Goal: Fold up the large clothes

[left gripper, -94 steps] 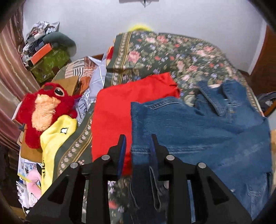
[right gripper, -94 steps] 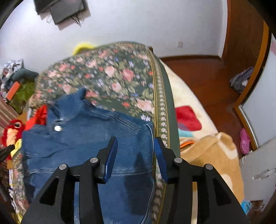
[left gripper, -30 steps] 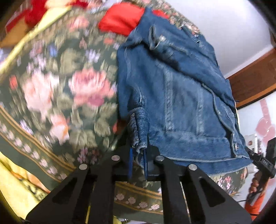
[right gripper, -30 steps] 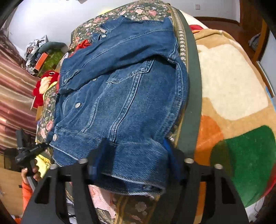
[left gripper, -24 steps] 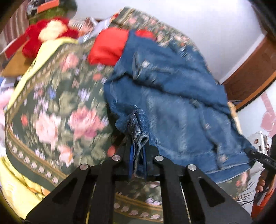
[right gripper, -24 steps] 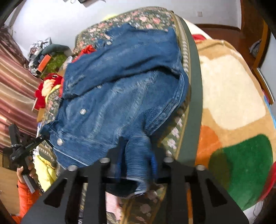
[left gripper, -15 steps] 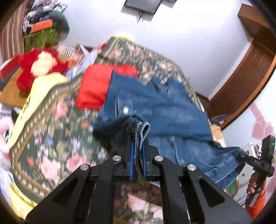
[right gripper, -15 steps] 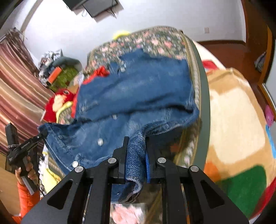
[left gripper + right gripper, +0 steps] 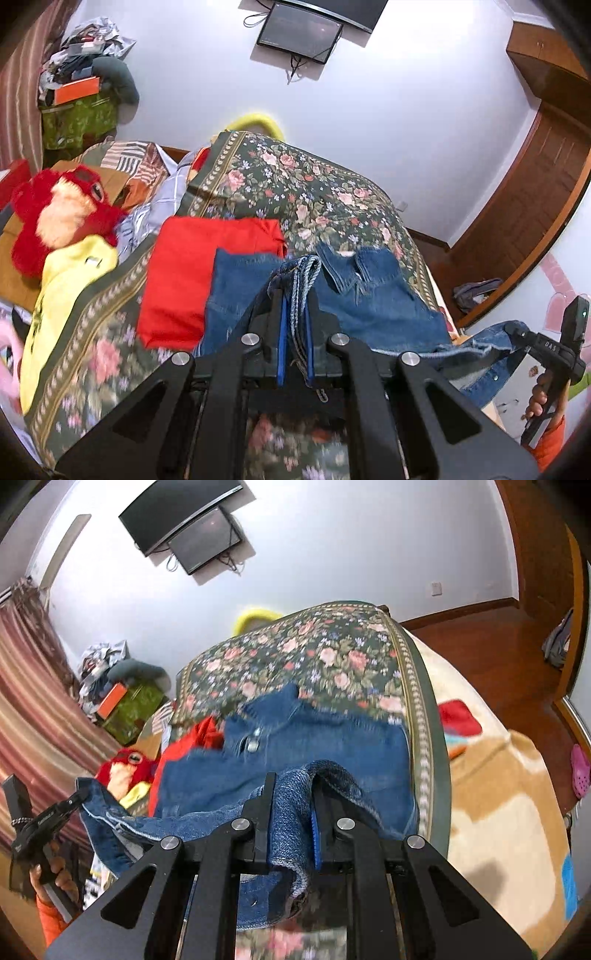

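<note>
- The only legible writing is on the body of the right gripper as the left wrist view shows it at the right edge: white letters that look like "DAS". A small green light glows on the block above them.
- The yellow garment carries a small dark mark and print along its edge, too blurred to read.
- The left gripper is clamped on a bunched hem of the denim jacket; folded layers stand up between its blue-padded fingers.
- The right gripper is likewise clenched on a thick roll of the denim jacket, the cloth bulging over the finger tops.
- The jacket's collar end lies on the floral bedspread; its lower hem hangs lifted in a band between the two grippers.
- Only the left wrist view shows the jacket overlapping the folded red garment, and the red plush toy in full just beside the yellow garment.
- Only the right wrist view shows the left gripper from outside, pinching a jacket corner, held by a hand in an orange sleeve.
- Only that view shows the beige blanket beside the bedspread, a pink shoe on the floor, and a metal button near the collar.
- Both views show the wall-mounted screen.
</note>
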The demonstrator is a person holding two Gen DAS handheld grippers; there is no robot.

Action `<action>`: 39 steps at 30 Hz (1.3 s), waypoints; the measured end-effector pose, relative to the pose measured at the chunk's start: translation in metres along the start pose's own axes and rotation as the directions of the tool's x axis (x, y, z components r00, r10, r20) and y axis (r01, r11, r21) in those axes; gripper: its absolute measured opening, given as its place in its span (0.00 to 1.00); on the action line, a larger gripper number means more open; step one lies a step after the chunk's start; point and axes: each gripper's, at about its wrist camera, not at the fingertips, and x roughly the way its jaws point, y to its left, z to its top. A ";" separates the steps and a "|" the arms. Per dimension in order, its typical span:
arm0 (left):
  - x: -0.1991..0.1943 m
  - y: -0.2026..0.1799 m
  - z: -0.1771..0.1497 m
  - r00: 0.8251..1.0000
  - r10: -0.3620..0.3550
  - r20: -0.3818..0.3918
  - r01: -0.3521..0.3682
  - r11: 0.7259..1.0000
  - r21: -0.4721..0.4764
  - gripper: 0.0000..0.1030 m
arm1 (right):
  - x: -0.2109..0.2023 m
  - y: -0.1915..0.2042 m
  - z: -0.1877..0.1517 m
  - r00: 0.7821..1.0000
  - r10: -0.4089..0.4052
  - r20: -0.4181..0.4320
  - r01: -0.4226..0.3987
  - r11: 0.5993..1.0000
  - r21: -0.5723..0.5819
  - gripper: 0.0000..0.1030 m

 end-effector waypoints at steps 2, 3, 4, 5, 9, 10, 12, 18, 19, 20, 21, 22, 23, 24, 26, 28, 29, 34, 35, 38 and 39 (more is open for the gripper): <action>0.023 0.001 0.010 1.000 0.013 -0.010 -0.013 1.000 0.004 0.07 | 0.014 -0.006 0.009 1.000 -0.009 -0.003 0.009 1.000 0.005 0.12; 0.038 0.002 0.015 0.999 0.026 -0.023 -0.026 1.000 0.005 0.07 | 0.025 -0.008 0.014 1.000 -0.018 -0.007 0.018 1.000 0.005 0.12; 0.052 0.004 0.018 0.999 0.037 -0.034 -0.037 0.999 0.004 0.07 | 0.036 -0.010 0.018 1.000 -0.027 -0.013 0.027 1.000 0.003 0.12; 0.064 0.006 0.020 0.998 0.046 -0.045 -0.045 0.999 0.002 0.07 | 0.045 -0.014 0.021 0.999 -0.034 -0.020 0.034 0.999 0.003 0.12; 0.116 0.016 0.024 0.992 0.074 -0.099 -0.075 0.997 -0.011 0.07 | 0.087 -0.027 0.028 0.996 -0.066 -0.063 0.067 0.998 0.011 0.12; 0.130 0.019 0.024 0.990 0.085 -0.116 -0.086 0.996 -0.010 0.07 | 0.098 -0.032 0.029 0.995 -0.071 -0.076 0.072 0.997 0.017 0.12; 0.157 0.026 0.023 0.983 0.109 -0.148 -0.111 0.994 -0.008 0.08 | 0.116 -0.041 0.031 0.992 -0.078 -0.102 0.081 0.996 0.027 0.12; 0.205 0.046 0.009 0.965 0.171 -0.198 -0.176 0.984 -0.010 0.11 | 0.159 -0.062 0.023 0.978 -0.100 -0.185 0.108 0.993 0.037 0.13; 0.209 0.049 0.007 0.964 0.168 -0.207 -0.174 0.985 -0.011 0.11 | 0.162 -0.066 0.020 0.977 -0.101 -0.190 0.110 0.993 0.040 0.13; 0.211 0.051 0.004 0.963 0.167 -0.211 -0.173 0.985 -0.012 0.12 | 0.162 -0.067 0.018 0.977 -0.098 -0.191 0.108 0.993 0.042 0.13; 0.213 0.052 0.004 0.963 0.168 -0.213 -0.174 0.985 -0.011 0.14 | 0.161 -0.068 0.017 0.978 -0.093 -0.189 0.103 0.994 0.045 0.13; 0.213 0.052 0.003 0.962 0.172 -0.213 -0.176 0.984 0.000 0.14 | 0.159 -0.069 0.015 0.978 -0.089 -0.189 0.099 0.994 0.046 0.15; 0.212 0.050 0.003 0.960 0.183 -0.212 -0.183 0.983 0.017 0.16 | 0.158 -0.069 0.016 0.977 -0.088 -0.192 0.098 0.994 0.044 0.17; 0.211 0.049 0.002 0.957 0.197 -0.213 -0.194 0.980 0.036 0.17 | 0.157 -0.068 0.016 0.976 -0.093 -0.197 0.103 0.994 0.041 0.17; 0.206 0.045 0.003 0.952 0.212 -0.221 -0.203 0.977 0.063 0.17 | 0.153 -0.064 0.017 0.972 -0.111 -0.207 0.119 0.993 0.027 0.19; 0.198 0.041 0.005 0.948 0.222 -0.228 -0.209 0.975 0.079 0.19 | 0.148 -0.057 0.018 0.968 -0.145 -0.206 0.147 0.989 -0.003 0.21; 0.195 0.039 0.006 0.947 0.225 -0.229 -0.211 0.974 0.085 0.19 | 0.146 -0.052 0.019 0.965 -0.171 -0.200 0.168 0.985 -0.030 0.23; 0.163 0.023 0.010 0.953 0.228 -0.199 -0.201 0.969 0.145 0.23 | 0.115 -0.026 0.020 0.947 -0.314 -0.069 0.298 0.938 -0.179 0.53; 0.155 0.018 0.010 0.956 0.224 -0.192 -0.195 0.968 0.157 0.26 | 0.109 -0.023 0.020 0.949 -0.310 -0.056 0.294 0.936 -0.194 0.56; 0.136 0.006 0.009 0.964 0.207 -0.169 -0.175 0.967 0.187 0.36 | 0.092 -0.014 0.020 0.954 -0.295 -0.052 0.277 0.936 -0.219 0.56; 0.129 0.000 0.007 0.967 0.201 -0.159 -0.168 0.965 0.204 0.38 | 0.088 -0.011 0.019 0.956 -0.290 -0.049 0.272 0.935 -0.227 0.56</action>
